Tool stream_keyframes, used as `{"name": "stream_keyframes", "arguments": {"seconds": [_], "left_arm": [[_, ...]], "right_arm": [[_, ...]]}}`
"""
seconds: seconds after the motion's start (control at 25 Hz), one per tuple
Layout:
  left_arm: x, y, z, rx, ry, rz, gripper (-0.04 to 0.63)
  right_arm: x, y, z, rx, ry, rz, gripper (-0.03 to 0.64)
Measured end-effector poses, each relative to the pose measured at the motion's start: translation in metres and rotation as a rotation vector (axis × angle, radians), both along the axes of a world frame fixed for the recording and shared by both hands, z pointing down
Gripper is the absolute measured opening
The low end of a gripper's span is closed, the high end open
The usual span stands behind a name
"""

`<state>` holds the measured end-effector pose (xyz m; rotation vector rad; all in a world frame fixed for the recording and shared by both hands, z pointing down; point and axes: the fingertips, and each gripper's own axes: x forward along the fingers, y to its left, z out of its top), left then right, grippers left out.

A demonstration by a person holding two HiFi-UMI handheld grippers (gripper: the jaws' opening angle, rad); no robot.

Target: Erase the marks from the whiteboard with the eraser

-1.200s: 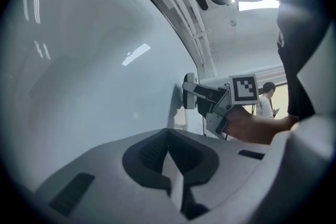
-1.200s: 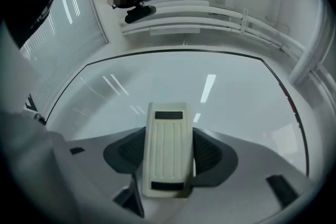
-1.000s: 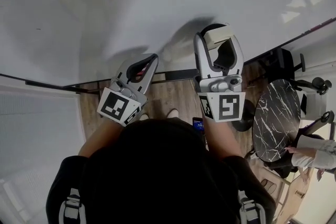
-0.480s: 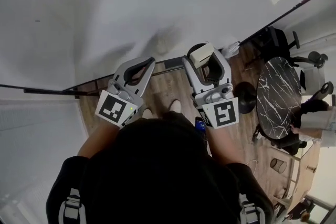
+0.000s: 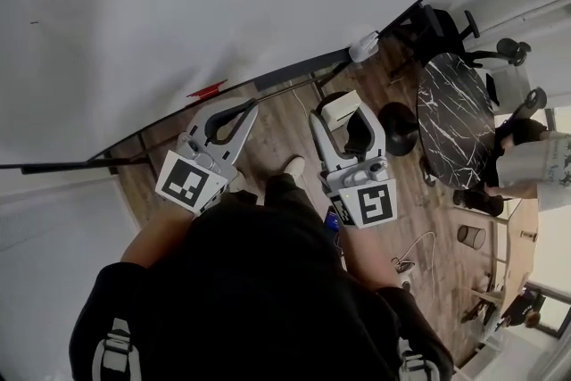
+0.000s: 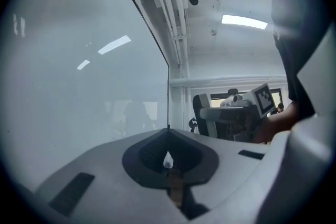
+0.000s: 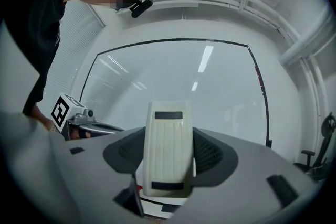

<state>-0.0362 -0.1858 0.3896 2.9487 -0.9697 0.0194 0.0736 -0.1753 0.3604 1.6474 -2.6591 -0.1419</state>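
Note:
The whiteboard [image 5: 178,4] fills the upper left of the head view, and one tiny dark mark [image 5: 36,22] shows on it near the left edge. My right gripper [image 5: 346,122] is shut on a cream eraser [image 5: 337,109], held over the wooden floor below the board's tray and apart from the board. In the right gripper view the eraser [image 7: 168,149] stands between the jaws with the whiteboard [image 7: 178,76] beyond it. My left gripper [image 5: 245,110] is shut on nothing, just below the tray. In the left gripper view, the left gripper [image 6: 168,131] points along the whiteboard [image 6: 79,60].
A red marker [image 5: 207,90] lies on the board's dark tray [image 5: 294,67], and a white object [image 5: 364,46] sits at the tray's right end. A round black marble table [image 5: 455,120], an office chair [image 5: 446,27] and a seated person [image 5: 535,161] are at the right.
Both grippers have come down off the board to below its tray, the right one still holding the eraser. The view has turned, so the board now sits up and left.

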Motion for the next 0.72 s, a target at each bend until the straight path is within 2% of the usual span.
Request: {"name": "stream_keyframes", "arguments": {"seconds": [0.2,0.36,0.72], "left_arm": [[0.02,0.027,0.009,-0.016,-0.012,0.003,0.004],[0.041,0.046,-0.001,-0.004,-0.01,-0.039,0.005],[0.097,0.102,-0.008,-0.011,-0.05,-0.191,0.003]], "right_arm": [[0.025,0.024,0.004,0.002,-0.01,0.02,0.253],[0.048,0.041,0.0,0.016,-0.025,-0.012,0.253],[0.096,0.087,0.002,-0.003,-0.052,-0.236,0.252]]}}
